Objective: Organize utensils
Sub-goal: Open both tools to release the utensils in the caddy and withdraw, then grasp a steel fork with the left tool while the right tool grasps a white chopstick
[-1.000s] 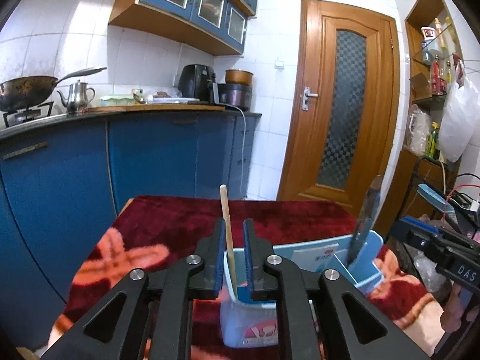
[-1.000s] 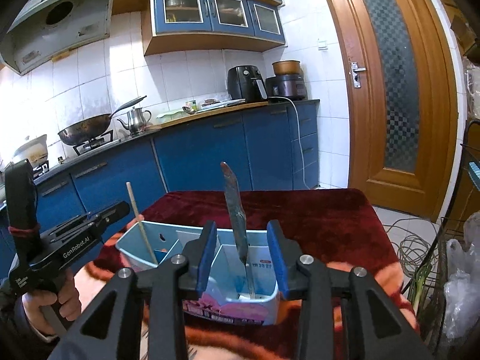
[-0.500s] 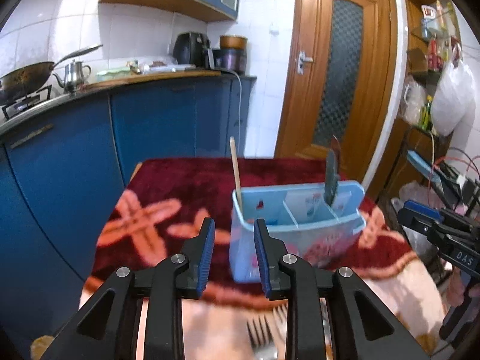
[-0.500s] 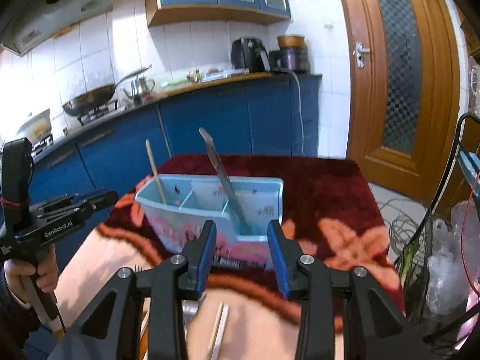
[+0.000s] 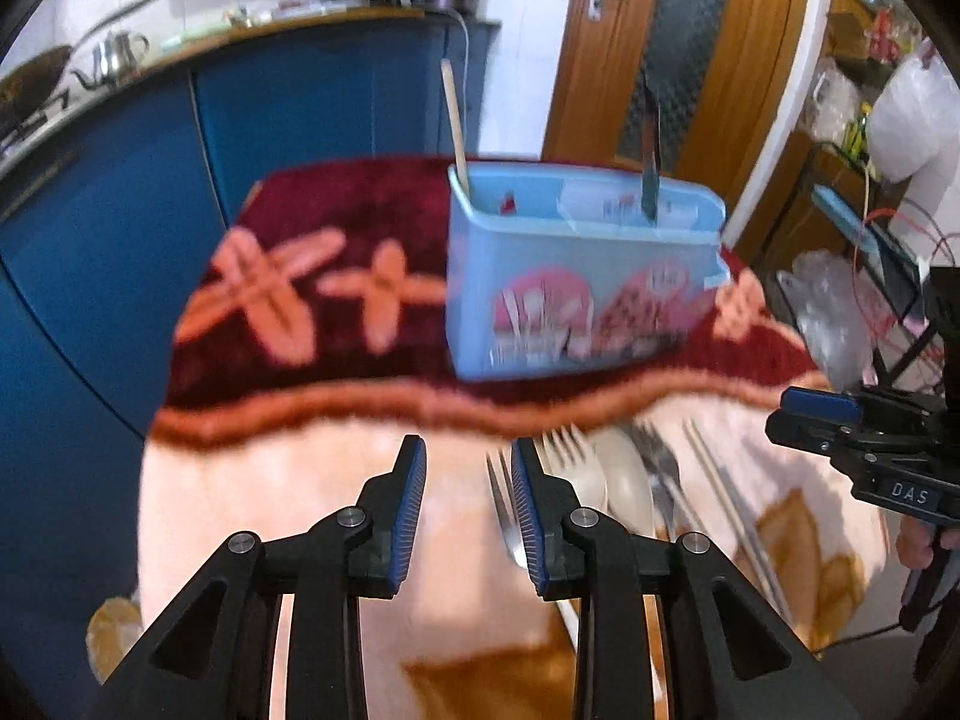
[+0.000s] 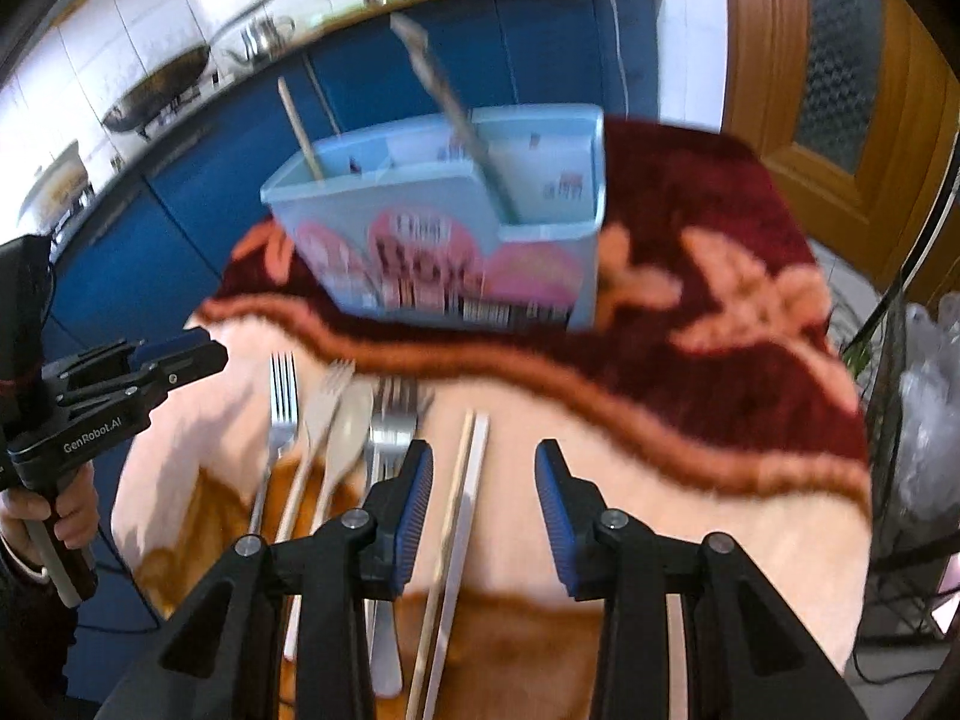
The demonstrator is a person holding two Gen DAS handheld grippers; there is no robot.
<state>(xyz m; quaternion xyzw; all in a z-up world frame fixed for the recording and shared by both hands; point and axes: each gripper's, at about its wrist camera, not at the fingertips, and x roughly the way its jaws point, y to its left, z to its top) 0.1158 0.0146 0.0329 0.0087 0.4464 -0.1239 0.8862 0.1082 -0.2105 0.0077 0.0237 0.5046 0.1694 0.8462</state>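
A light blue utensil holder stands on the blanket-covered table. A wooden chopstick stands in its left compartment and a dark knife in its right one. Loose utensils lie in front of it: a metal fork, a cream fork, a cream spoon, and two chopsticks. My left gripper is open and empty, just left of the forks. My right gripper is open and empty, low over the chopsticks.
The table carries a dark red and peach blanket. Blue kitchen cabinets stand behind it, a wooden door to the right. A rack with plastic bags stands at the table's right side.
Both grippers have let go of the chopstick and the knife, drawn back from the holder and dropped toward the loose utensils. The left gripper has opened wider.
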